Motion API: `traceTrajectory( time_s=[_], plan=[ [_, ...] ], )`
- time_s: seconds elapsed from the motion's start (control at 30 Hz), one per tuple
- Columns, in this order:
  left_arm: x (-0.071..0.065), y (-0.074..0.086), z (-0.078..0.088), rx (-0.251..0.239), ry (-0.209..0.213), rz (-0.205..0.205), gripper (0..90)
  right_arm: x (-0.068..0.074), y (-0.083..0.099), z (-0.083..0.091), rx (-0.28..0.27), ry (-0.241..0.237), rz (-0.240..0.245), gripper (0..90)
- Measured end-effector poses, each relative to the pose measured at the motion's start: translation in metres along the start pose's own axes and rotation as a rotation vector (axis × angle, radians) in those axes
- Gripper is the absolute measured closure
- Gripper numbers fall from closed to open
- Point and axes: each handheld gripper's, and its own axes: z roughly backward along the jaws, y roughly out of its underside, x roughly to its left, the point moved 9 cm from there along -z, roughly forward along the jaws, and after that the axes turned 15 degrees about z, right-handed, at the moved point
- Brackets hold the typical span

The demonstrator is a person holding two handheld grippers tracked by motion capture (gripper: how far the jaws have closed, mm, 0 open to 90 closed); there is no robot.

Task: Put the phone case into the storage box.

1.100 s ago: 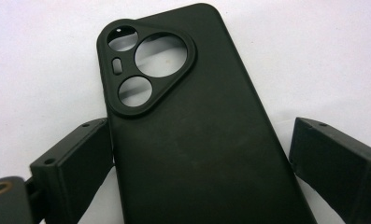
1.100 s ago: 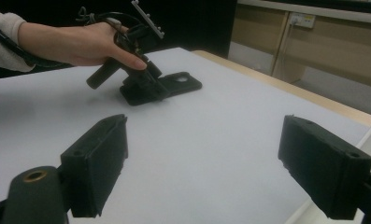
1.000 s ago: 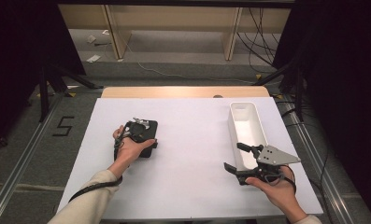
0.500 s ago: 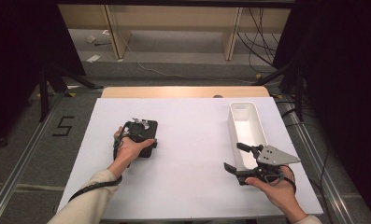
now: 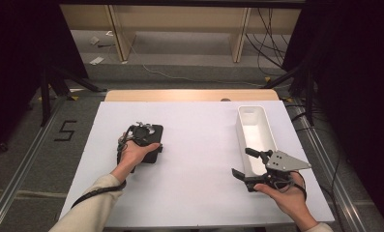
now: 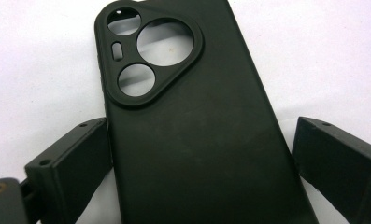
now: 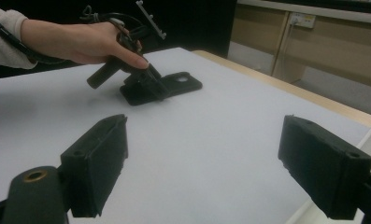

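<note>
Because the fingers of the left gripper (image 6: 199,158) straddle the black phone case (image 6: 188,116) with the left one touching its edge and the right one showing a strip of white between itself and the case, the grip is not made yet: the fingers are released around it, not clenched. The case lies flat on the desk (image 5: 199,145), camera cut-out at 12 o'clock in the left gripper view, slightly skewed to the fingers. If they close as they stand, I judge that the touching finger will push first and the case may twist or slide on the smooth white sheet; being thin and flat, it may also slip under the pads instead of being pinched.

The right gripper (image 5: 245,164) has its fingers spread with nothing between them, resting low beside the near end of the white tray (image 5: 252,113).

In the high view, the case sits at about 9 o'clock from the desk's middle, well apart from the tray at 3 o'clock. Between them the sheet is bare, so a carry across has free room. The tray's near wall and the right gripper parked against it are the likely snags.
</note>
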Motion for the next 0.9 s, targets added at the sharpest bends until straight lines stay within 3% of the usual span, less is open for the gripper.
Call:
traceTrajectory(
  time_s=[0.9],
  plan=[
    [-0.0008,-0.0012,0.0035,0.013,-0.024,0.028,13.7,0.0002,0.0002,0.0,0.001,-0.001,0.0,17.0]
  ],
)
